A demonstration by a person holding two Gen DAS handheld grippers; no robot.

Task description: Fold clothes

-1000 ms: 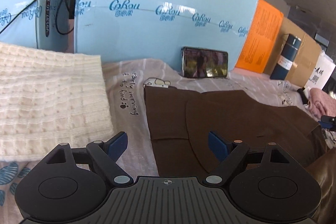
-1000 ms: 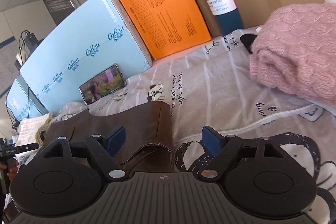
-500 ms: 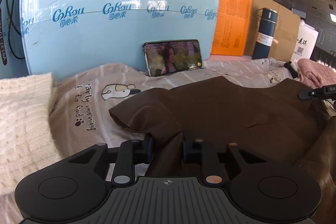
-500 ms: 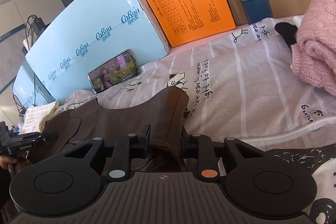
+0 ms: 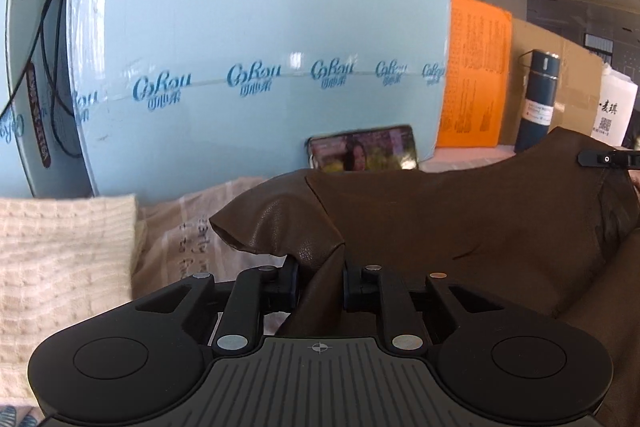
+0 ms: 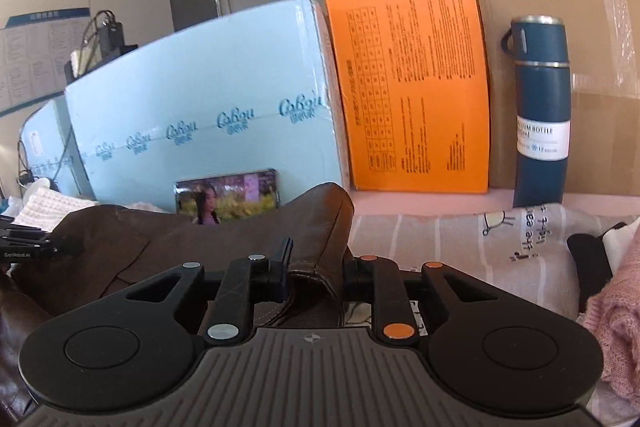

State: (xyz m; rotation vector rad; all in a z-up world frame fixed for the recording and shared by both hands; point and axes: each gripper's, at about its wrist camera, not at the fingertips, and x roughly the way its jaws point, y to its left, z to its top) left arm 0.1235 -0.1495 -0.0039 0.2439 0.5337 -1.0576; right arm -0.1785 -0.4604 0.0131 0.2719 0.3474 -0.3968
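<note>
My left gripper [image 5: 320,277] and right gripper [image 6: 316,277], fingers each clenched on the brown garment [image 5: 460,219], hold it above the bed sheet [image 6: 460,243].

Garment [image 5: 460,223] spans between left tongs [image 5: 320,281] and right tongs [image 6: 316,277], each clamped on one end, fabric raised off the bedsheet [image 6: 440,239]. Phone [image 6: 226,197] stands behind garment, leaning on big box [image 5: 260,67]. Flat box [image 6: 412,83] right of big box, cardboard box [image 6: 600,99] right of that. Bottle [image 6: 540,107] upright in front of cardboard box, at back edge of bedsheet. Knit sweater [image 5: 60,255] on bed left of garment. Second knit [image 6: 616,315] on bed at far right. Cables [image 5: 44,7] hang over the boxes at far left.
</note>
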